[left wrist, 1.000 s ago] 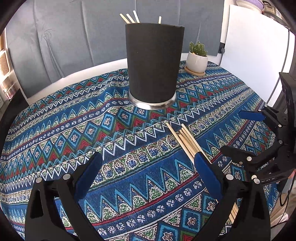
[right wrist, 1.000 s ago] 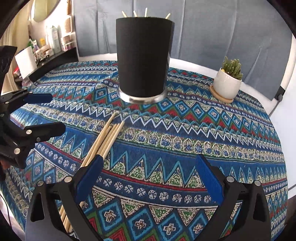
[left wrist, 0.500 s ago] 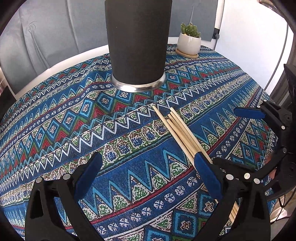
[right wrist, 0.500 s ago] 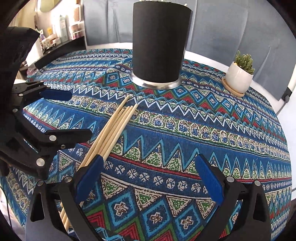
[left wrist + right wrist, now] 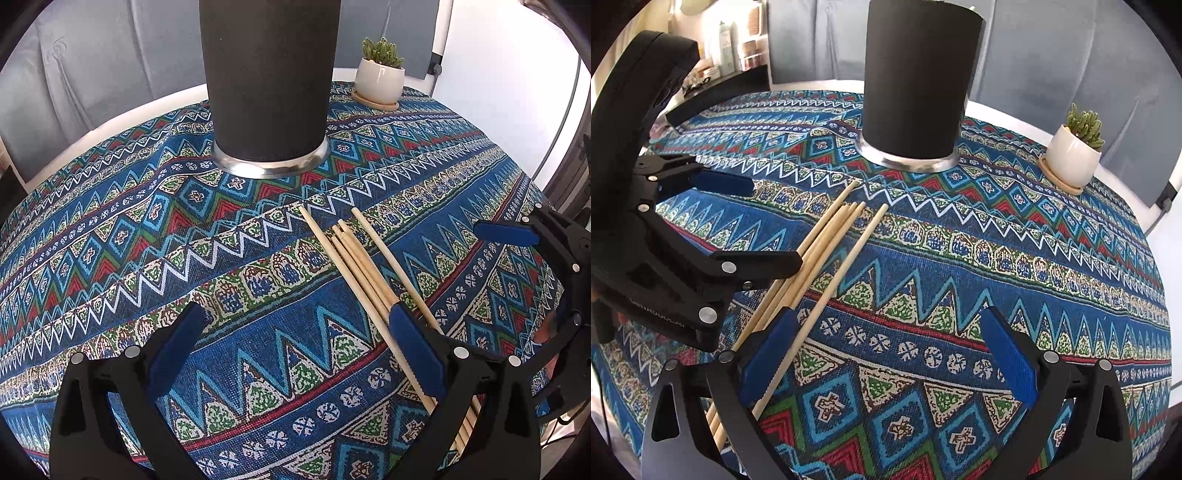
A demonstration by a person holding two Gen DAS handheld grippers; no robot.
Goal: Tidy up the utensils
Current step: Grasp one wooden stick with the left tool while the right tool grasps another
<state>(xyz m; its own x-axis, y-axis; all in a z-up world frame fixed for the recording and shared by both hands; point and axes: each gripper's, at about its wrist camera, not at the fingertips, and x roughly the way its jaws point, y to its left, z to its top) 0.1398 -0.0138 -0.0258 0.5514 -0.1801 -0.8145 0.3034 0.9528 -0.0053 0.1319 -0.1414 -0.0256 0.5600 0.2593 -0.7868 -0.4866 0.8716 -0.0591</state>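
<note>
Wooden chopsticks (image 5: 364, 269) are laid loose on the cloth (image 5: 110, 236), near the black holder (image 5: 267, 81). Both the left gripper (image 5: 291, 343) and right gripper (image 5: 886, 345) are held wide apart and empty, probably so that a stick can be straddled.

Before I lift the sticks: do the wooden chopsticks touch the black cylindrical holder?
Apart. The left wrist view shows patterned cloth between the wooden chopsticks and the black cylindrical holder.

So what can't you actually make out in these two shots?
- Holder contents: rim cut off by the top edge, left wrist view; the wall hides the inside, right wrist view.
- Chopsticks' near ends: behind the right gripper's finger.
- Exact chopstick count: they overlap, and the left gripper covers part.
</note>
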